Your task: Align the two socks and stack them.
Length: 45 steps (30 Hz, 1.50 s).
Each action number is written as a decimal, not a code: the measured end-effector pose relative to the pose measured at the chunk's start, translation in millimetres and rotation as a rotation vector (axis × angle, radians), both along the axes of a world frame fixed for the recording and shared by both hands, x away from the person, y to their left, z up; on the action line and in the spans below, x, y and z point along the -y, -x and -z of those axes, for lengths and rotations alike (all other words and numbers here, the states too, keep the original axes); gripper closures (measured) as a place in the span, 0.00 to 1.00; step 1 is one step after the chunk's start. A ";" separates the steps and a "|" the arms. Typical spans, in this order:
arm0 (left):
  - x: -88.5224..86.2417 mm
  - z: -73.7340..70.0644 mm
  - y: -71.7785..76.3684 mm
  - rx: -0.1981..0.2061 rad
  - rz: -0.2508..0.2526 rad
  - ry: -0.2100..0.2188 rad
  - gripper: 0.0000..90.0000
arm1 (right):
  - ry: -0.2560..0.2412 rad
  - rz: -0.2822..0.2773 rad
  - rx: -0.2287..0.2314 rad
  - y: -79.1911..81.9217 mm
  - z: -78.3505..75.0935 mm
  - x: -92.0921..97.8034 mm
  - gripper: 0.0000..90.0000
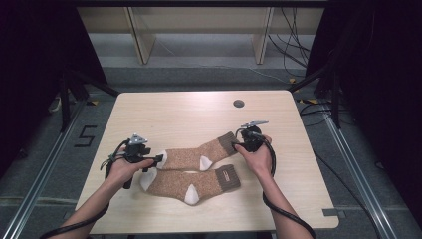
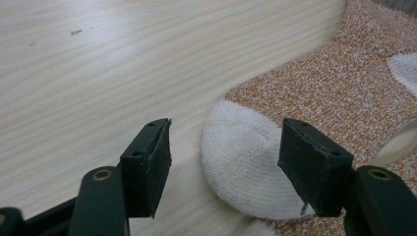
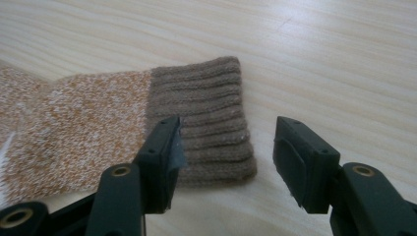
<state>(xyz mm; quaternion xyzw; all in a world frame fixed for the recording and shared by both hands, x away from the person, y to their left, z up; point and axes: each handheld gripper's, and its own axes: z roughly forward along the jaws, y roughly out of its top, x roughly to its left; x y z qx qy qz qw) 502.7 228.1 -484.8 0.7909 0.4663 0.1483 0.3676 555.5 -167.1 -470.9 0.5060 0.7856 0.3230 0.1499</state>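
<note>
Lay flat on table (image 1: 149, 107), far sock (image 1: 196, 157) with long axis left-right, white toe (image 2: 241, 162) pointing left between spread jaws of left gripper (image 2: 223, 164), brown ribbed cuff (image 3: 206, 118) pointing right before spread right gripper (image 3: 226, 157), near sock (image 1: 191, 183) just beside.

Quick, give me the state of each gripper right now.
Left gripper: open, fingers either side of the white toe of the far speckled brown knit sock, holding nothing.
Right gripper: open at that sock's ribbed brown cuff, holding nothing.
</note>
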 end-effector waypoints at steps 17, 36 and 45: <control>0.9 11.8 -11.1 -0.048 0.039 0.010 0.81 | -0.005 -0.017 -0.060 -7.6 13.6 -4.0 0.75; -1.5 -5.2 -12.7 0.022 -0.001 0.091 0.92 | -0.031 -0.026 -0.070 1.8 0.5 -2.7 0.90; -3.3 -31.1 -2.3 0.080 0.018 0.132 0.92 | -0.063 -0.047 0.001 12.1 -21.8 1.3 0.90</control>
